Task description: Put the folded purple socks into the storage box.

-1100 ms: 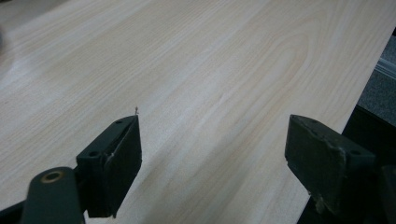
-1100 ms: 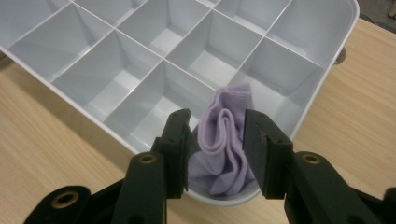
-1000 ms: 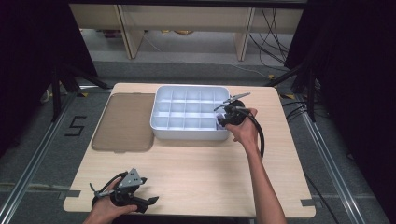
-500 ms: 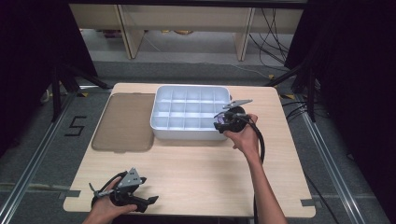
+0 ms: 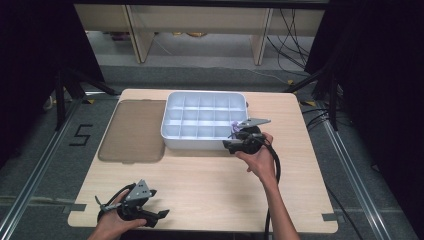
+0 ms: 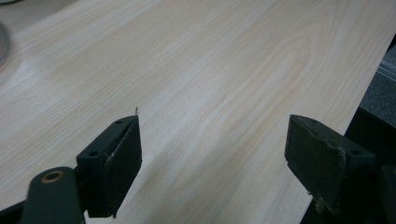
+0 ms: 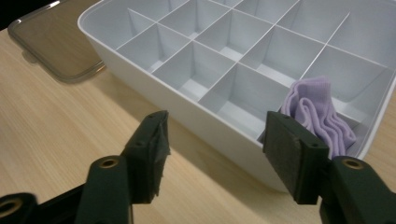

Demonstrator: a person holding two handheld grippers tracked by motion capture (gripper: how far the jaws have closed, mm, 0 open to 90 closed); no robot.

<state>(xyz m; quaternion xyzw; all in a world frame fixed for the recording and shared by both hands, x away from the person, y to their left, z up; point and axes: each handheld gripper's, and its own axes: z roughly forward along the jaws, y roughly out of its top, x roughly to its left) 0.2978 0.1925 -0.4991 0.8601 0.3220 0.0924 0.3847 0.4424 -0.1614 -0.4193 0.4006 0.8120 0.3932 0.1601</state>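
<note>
Currently: purple cloth (image 7: 317, 116) lies in the tray (image 5: 172, 137) corner compartment.
Your right gripper (image 7: 215, 156) stands wide, empty; left gripper (image 6: 212, 154) likewise. Next, probably fetch another item.

A: What's in front of your left gripper (image 6: 212, 158)?

B: Your two black jaws come up from the bottom, set wide apart, with nothing between them.

A: And under them?

B: Pale wood table (image 6: 201, 70), grain running diagonally. Your right-hand jaw sits near the table's edge; past that edge it's dark, with a strip of grey floor (image 6: 380, 88).

A: Anything else?

B: A curved pale rim (image 6: 3, 42) at the far left edge. You can't tell what it belongs to.
</note>
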